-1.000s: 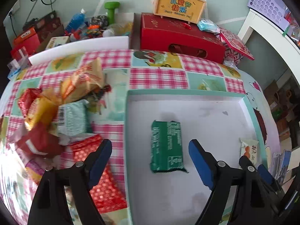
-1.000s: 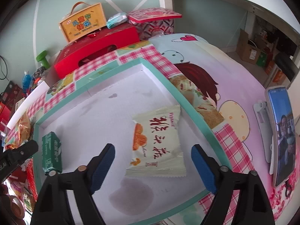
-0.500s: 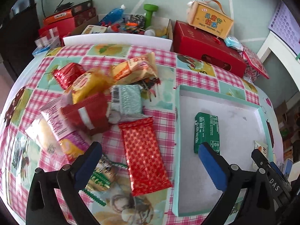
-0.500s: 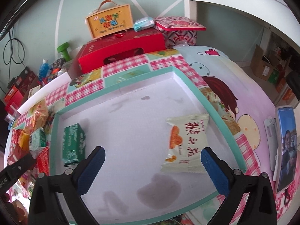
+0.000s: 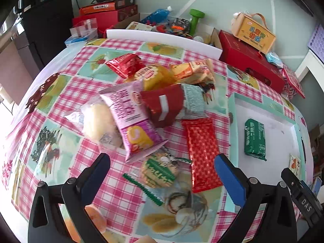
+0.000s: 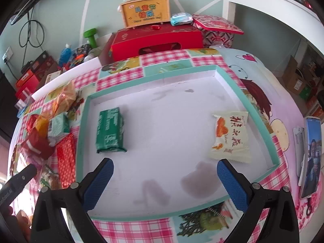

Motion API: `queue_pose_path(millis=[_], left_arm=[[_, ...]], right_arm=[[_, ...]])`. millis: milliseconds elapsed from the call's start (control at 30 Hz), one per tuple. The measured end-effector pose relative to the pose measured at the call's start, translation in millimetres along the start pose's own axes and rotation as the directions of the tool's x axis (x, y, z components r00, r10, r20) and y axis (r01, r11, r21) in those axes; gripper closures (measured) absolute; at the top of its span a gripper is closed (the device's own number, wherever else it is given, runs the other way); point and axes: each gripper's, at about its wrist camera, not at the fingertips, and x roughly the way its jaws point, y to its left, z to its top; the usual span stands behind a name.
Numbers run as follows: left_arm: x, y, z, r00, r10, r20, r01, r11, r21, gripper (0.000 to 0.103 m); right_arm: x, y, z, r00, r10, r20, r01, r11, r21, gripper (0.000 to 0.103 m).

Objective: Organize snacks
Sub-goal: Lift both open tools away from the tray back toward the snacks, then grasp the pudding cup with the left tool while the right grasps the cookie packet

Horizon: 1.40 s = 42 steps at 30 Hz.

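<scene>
Checkered tablecloth [image 5: 85,93] holds unsorted snacks; tray [image 6: 251,109] holds two. Left gripper [image 5: 162,172] and right gripper [image 6: 165,179]: jaws wide, empty. Next: pick red wafer packet [image 5: 202,151].

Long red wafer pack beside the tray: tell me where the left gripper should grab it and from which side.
Probably grip the long red wafer pack across its narrow width near the middle, coming from above. It lies flat on the tablecloth, long edges exposed, far end tucked under the pile. The left gripper is open, empty.
</scene>
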Motion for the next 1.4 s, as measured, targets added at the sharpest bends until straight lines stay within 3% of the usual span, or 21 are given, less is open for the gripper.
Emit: queue_pose_path(millis=[167,400,667,1267,1400], left_arm=[[-2,13,-7,1.000,-0.015,-0.018,0.015,1.000,-0.020,0.001],[-9,36,-18,0.999,0.026,-0.025,-0.027,0.999,-0.034,0.001],[-9,75,-35,0.998,0.039,-0.058,-0.045,0.992,-0.115,0.001],[-3,105,-77,0.981,-0.001,-0.194,-0.035,0.983,-0.182,0.001],[-1,108,-82,0.978,-0.008,-0.211,-0.035,0.979,-0.202,0.006]], right_arm=[[-7,19,-14,0.999,0.035,-0.009,-0.036,0.998,-0.047,0.000],[-17,54,-33,0.994,0.104,-0.022,-0.107,0.985,-0.137,0.000],[-20,91,-51,0.989,0.136,-0.054,-0.144,0.964,-0.224,0.000],[-26,118,-81,0.983,0.165,-0.085,-0.181,0.948,-0.261,0.000],[-30,121,-78,0.974,0.218,-0.066,-0.228,0.943,-0.243,0.000]])
